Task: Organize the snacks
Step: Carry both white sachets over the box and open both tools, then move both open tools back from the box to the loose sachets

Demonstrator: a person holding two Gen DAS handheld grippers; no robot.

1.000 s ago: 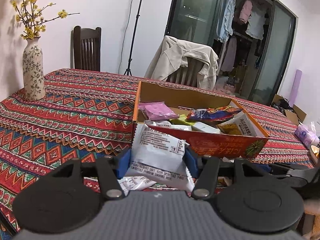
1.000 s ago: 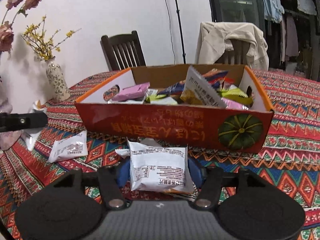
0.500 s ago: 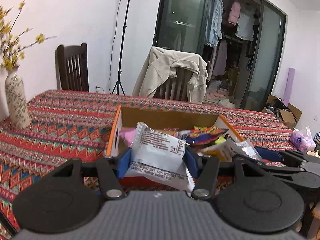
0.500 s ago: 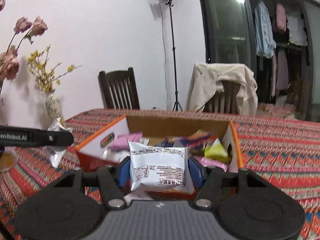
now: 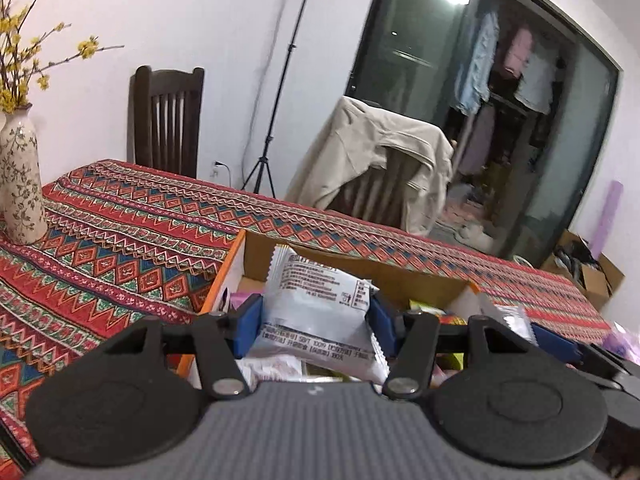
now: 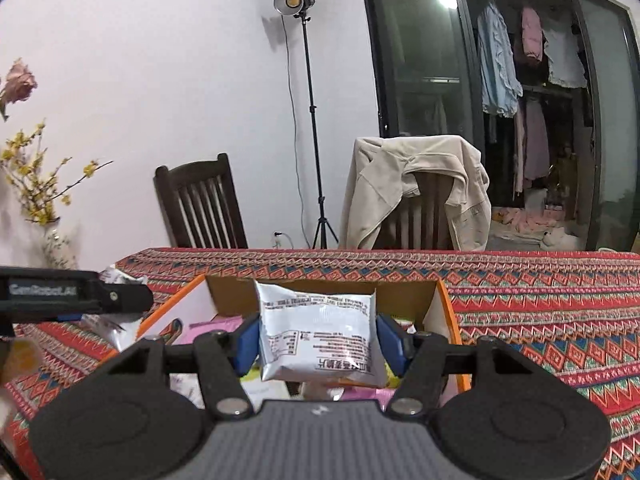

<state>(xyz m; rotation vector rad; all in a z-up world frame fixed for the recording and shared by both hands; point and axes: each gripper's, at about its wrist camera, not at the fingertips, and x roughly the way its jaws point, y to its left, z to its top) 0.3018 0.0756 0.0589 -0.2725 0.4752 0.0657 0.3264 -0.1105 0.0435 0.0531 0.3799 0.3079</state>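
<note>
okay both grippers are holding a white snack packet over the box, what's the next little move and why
Probably open both and drop the packets in. The left gripper is shut on a white packet and the right gripper on another packet, and each seems to hang over the open box where other snacks already lie, so releasing should land them inside.

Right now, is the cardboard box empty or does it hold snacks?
It holds snacks: the cardboard box shows pink packets inside.

box (image 6: 448,312) floor hidden by tongs, vase (image 6: 58,246) blurred
</note>
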